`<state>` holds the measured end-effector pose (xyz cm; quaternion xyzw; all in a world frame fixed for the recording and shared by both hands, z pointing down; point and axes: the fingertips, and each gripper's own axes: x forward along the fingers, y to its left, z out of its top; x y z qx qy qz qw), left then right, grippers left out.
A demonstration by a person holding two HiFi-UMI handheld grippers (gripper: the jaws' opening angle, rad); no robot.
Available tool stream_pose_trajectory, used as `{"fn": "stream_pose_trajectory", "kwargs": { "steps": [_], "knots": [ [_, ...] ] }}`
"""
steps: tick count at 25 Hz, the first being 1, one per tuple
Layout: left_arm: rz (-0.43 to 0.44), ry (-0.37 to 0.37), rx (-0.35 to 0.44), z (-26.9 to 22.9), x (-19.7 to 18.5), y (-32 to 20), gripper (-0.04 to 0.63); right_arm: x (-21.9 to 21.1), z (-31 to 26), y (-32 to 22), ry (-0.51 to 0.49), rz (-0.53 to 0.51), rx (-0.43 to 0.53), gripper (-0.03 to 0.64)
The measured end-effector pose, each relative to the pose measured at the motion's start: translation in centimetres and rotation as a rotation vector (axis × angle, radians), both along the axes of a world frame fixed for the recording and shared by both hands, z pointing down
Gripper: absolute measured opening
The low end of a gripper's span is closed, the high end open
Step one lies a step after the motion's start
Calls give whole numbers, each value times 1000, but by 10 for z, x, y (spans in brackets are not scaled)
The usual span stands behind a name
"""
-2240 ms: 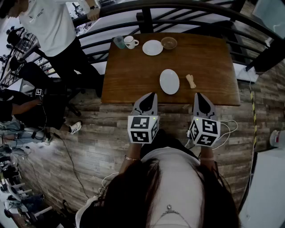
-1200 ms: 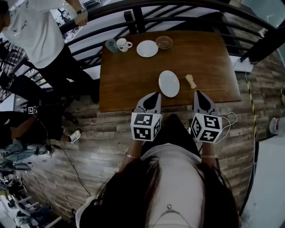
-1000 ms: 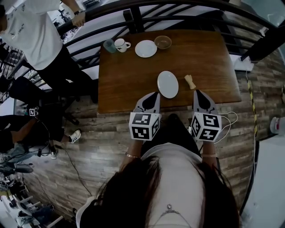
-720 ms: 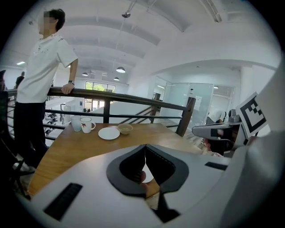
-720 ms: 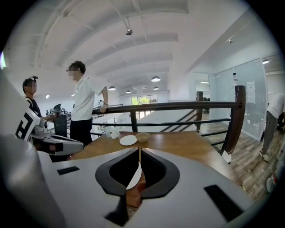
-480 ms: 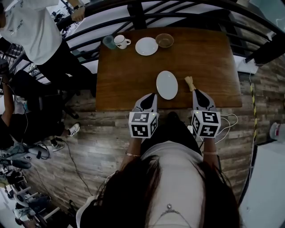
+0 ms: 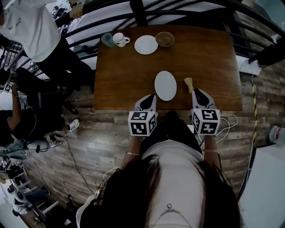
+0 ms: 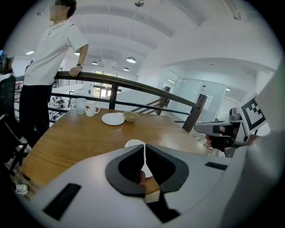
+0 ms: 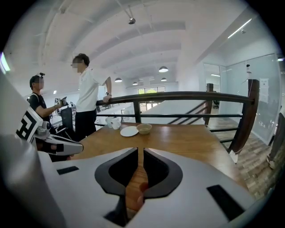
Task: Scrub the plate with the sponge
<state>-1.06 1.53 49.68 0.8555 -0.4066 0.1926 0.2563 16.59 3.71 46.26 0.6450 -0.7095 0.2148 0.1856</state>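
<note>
A white oval plate (image 7: 165,85) lies near the front edge of the wooden table (image 7: 205,58). Just to its right is a small tan sponge (image 7: 189,83). My left gripper (image 7: 152,95) hovers at the table's front edge, just left of and before the plate, shut and empty. In the left gripper view the plate (image 8: 133,143) peeks just above the closed jaw tips of the left gripper (image 8: 144,149). My right gripper (image 7: 197,91) is over the front edge, just behind and right of the sponge, shut on nothing. In its own view the right gripper (image 9: 140,151) hides the sponge.
At the table's far side stand a glass (image 7: 107,40), a white mug (image 7: 118,39), a round saucer (image 7: 146,44) and a small bowl (image 7: 164,39). A dark railing (image 7: 178,6) runs behind the table. A person in a white shirt (image 7: 26,26) leans there at left.
Both grippers have crept forward to the table's front edge, and the right one now sits closer to the sponge. The head view has shifted slightly. Plate and sponge have not moved.
</note>
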Motion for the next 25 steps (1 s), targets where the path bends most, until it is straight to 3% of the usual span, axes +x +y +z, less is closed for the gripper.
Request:
{"fn": "stream_pose_trajectory", "kwargs": {
  "steps": [17, 25],
  "knots": [
    [-38, -33, -120, 36, 8, -11, 14, 13, 44, -24, -8, -86, -122, 44],
    [-50, -49, -171, 55, 10, -21, 14, 19, 70, -41, -24, -114, -182, 94]
  ]
}}
